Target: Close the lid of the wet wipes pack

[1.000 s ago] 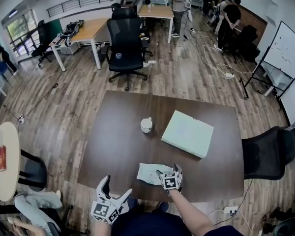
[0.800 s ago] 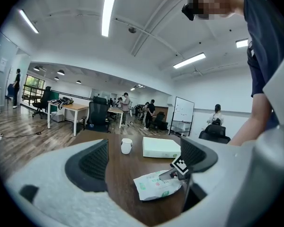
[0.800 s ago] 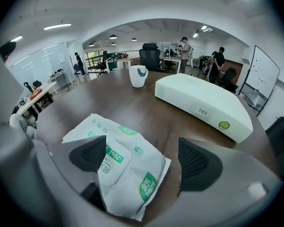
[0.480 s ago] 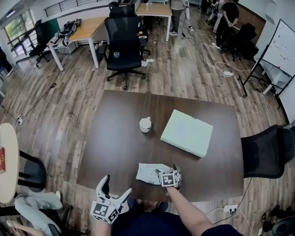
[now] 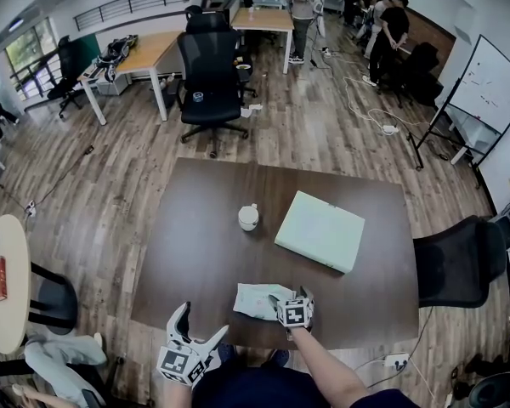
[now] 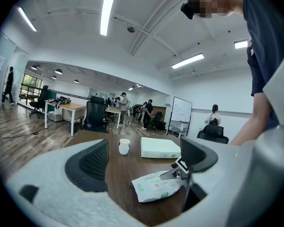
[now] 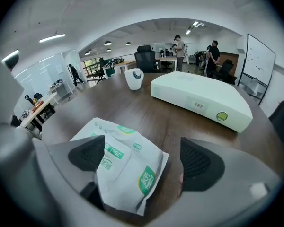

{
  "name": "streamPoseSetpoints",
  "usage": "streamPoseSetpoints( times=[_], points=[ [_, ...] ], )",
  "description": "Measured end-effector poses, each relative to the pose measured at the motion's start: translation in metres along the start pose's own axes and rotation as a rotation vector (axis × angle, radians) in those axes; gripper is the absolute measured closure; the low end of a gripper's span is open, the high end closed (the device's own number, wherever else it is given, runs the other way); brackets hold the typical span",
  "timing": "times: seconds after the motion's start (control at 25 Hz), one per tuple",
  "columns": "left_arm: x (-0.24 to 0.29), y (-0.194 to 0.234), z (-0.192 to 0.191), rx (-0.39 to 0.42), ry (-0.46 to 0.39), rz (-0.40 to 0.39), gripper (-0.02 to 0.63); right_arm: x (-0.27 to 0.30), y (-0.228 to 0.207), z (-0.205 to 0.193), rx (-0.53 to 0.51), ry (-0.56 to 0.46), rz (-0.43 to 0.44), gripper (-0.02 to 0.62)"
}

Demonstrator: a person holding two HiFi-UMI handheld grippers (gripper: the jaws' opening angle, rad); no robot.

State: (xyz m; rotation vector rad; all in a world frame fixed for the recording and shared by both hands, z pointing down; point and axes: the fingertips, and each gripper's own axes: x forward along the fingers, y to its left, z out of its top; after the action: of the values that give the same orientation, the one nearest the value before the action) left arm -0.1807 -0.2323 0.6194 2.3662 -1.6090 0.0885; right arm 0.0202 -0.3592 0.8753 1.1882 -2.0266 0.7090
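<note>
The wet wipes pack [image 5: 257, 299] is a soft white pouch with green labels, lying near the table's front edge. My right gripper [image 5: 291, 297] is at the pack's right end, open. In the right gripper view the pack [image 7: 122, 161] fills the gap between the two dark pads [image 7: 88, 152], its corner reaching toward me. I cannot make out the lid on the crumpled top. My left gripper [image 5: 201, 323] hangs open off the front edge, left of the pack. Its view shows the pack [image 6: 155, 187] ahead and the right gripper [image 6: 181, 168] on it.
A white cup [image 5: 248, 218] stands mid-table and a flat pale green box [image 5: 320, 230] lies to its right. The brown table [image 5: 195, 262] has black office chairs [image 5: 211, 75] around it. People stand at desks far behind.
The head view has drifted slightly. Both grippers and the pack stay where they were.
</note>
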Motion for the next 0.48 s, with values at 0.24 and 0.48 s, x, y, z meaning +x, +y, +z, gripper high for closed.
streamPoseSetpoints(
  times=[0.24,0.48],
  points=[
    [0.004,-0.001,-0.004,0.012,0.007,-0.011,0.133,-0.042,0.003,0.023,0.015,-0.148,0.047,0.084],
    [0.008,-0.002,-0.005,0.012,0.017,-0.024,0.133,-0.101,0.013,0.052,0.054,-0.257,0.132,0.084]
  ],
)
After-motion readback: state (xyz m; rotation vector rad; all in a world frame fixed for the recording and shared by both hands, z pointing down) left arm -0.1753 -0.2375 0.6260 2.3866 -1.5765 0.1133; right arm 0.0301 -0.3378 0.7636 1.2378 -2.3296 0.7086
